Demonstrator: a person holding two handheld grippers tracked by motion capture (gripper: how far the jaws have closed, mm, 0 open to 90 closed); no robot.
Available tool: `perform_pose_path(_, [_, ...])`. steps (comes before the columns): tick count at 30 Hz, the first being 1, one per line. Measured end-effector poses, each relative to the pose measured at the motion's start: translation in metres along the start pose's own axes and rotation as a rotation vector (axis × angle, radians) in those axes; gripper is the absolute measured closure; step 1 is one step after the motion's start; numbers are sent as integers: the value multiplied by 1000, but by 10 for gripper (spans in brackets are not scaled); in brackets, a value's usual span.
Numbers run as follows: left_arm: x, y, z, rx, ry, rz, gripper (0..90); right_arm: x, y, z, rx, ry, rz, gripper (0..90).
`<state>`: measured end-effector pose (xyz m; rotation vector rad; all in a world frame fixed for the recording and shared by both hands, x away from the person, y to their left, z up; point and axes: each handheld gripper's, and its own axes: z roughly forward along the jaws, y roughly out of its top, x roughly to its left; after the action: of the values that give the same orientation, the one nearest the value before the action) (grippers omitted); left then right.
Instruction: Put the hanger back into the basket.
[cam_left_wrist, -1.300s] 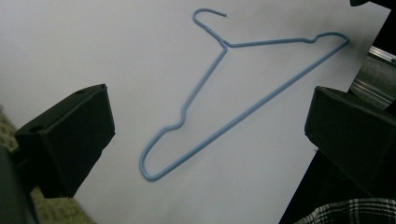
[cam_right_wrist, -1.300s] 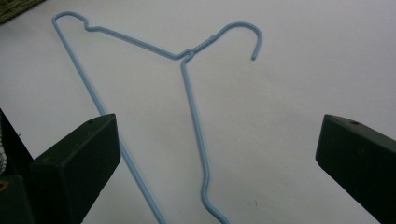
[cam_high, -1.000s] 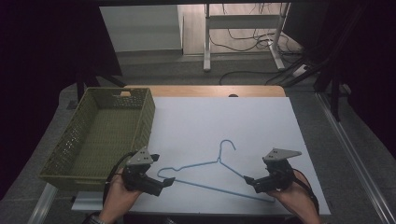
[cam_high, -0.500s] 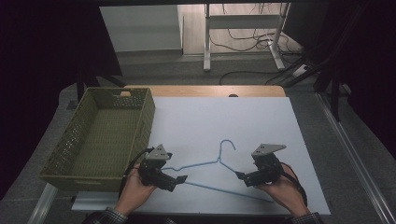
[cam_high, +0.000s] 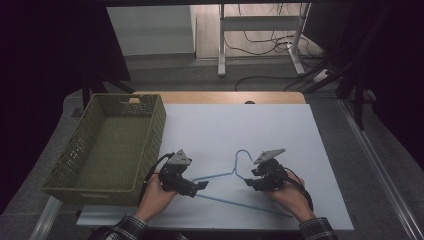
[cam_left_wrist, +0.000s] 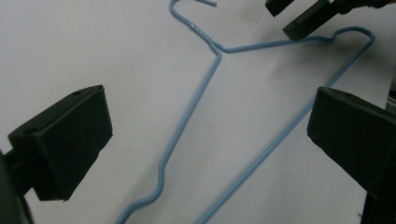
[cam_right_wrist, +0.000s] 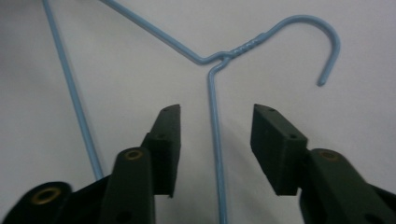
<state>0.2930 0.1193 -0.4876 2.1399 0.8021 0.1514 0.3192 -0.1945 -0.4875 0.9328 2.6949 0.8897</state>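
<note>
A light-blue wire hanger (cam_high: 243, 151) lies flat on the white tabletop (cam_high: 240, 120), hook pointing away from me. My left gripper (cam_high: 199, 186) is at the hanger's left end, low over the table. Its jaws stand wide open (cam_left_wrist: 208, 112), and the hanger (cam_left_wrist: 187, 116) runs between them, both its sloped arm and its bottom bar. My right gripper (cam_high: 251, 179) is just right of the neck. It is open (cam_right_wrist: 217, 112) and straddles one thin arm of the hanger (cam_right_wrist: 212, 107) without touching it. The hook (cam_right_wrist: 327, 46) curls beyond its right jaw.
An empty olive-green mesh basket (cam_high: 156, 131) stands on the table's left side, close beside my left hand. A wooden strip (cam_high: 220, 97) borders the table's far edge. Beyond it are dark floor, a desk frame (cam_high: 222, 45) and cables.
Both grippers have moved inward and forward along the hanger, from its outer ends toward its middle. The hanger lies where it was.
</note>
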Motion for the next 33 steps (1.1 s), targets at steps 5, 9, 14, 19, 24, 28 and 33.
perform_pose_path(5, [2, 3, 7, 8, 7, -7, 2, -1, 1, 13, 39, -5, -17, 677])
perform_pose_path(9, [2, 6, 11, 18, 11, -18, 2, -1, 1, 21, 69, -19, -31, 740])
perform_pose_path(14, [4, 9, 16, 42, 4, -21, 7, -1, 1, 26, 85, -31, -30, 817])
perform_pose_path(19, [6, 17, 20, 56, -24, -32, 18, 3, 1, 26, 90, -38, -49, 863])
perform_pose_path(24, [5, 36, 31, 76, -10, -7, 49, 6, 3, 20, 62, -54, -75, 864])
perform_pose_path(28, [7, 47, 39, 81, -23, -12, 139, 8, 4, 15, 41, -55, -81, 864])
perform_pose_path(33, [8, 65, 59, 98, -44, -14, 254, 9, 5, 14, 36, -55, -91, 864])
